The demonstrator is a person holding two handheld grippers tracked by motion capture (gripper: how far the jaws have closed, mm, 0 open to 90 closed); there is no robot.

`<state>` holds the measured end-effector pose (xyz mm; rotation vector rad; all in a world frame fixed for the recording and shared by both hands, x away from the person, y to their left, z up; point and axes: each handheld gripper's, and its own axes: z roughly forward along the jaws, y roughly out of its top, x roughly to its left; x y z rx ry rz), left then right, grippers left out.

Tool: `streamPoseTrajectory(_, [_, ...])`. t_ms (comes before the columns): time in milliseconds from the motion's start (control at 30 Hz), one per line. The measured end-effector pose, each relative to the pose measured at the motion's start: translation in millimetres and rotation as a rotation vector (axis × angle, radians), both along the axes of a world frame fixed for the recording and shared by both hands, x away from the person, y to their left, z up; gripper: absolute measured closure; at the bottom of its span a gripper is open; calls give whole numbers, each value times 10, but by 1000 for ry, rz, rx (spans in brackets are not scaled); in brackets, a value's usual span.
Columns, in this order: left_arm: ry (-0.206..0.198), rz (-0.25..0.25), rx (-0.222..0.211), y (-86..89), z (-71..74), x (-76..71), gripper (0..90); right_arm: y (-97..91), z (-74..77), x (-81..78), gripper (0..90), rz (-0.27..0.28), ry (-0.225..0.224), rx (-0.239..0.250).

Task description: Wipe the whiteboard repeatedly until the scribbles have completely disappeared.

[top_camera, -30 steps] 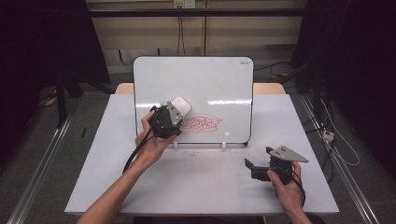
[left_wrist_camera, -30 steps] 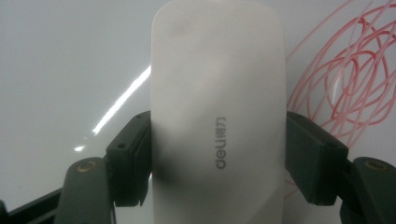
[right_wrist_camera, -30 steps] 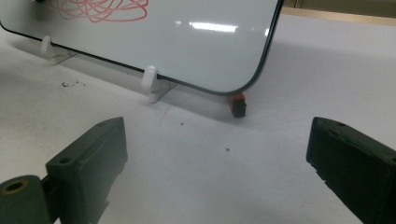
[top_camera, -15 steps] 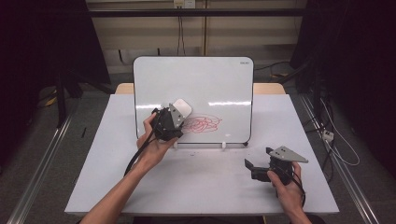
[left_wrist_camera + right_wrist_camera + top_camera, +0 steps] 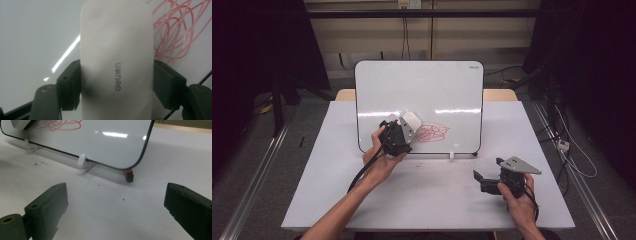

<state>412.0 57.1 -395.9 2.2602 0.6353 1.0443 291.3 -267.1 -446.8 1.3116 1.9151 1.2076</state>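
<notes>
Since a second ago, left gripper (image 5: 404, 127), clamped on white plastic eraser (image 5: 116, 60), slid toward red scribble (image 5: 433, 133); wiping imminent.

Both grippers are black, with blocky dark jaws on arms pinned by brass-coloured rivets. The right gripper (image 5: 486, 176) carries a grey three-cornered plate; a black cable trails from the left gripper (image 5: 398, 134). The forearms are bare, unsleeved.

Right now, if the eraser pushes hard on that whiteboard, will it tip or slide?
Probably slides or rocks: the whiteboard stands nearly upright on small white clip feet on a smooth table. The eraser looks rigid, so pressure transfers directly.
</notes>
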Motion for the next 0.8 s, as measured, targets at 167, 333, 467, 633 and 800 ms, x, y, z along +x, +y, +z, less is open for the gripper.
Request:
streamPoseTrajectory(167, [3, -19, 15, -34, -31, -32, 311, 1, -2, 7, 54, -1, 2, 3])
streamPoseTrajectory(333, [7, -25, 10, -31, -26, -21, 311, -1, 1, 3, 55, 1, 0, 0])
streamPoseTrajectory(467, [36, -15, -20, -16, 23, 12, 311, -7, -1, 7, 55, 0, 0, 2])
streamPoseTrajectory(633, [35, -14, -22, -28, 78, 59, 312, -6, 0, 4, 55, 2, 0, 3])
streamPoseTrajectory(800, [46, -4, -41, 7, 204, 166, 312, -10, -2, 5, 55, 2, 2, 3])
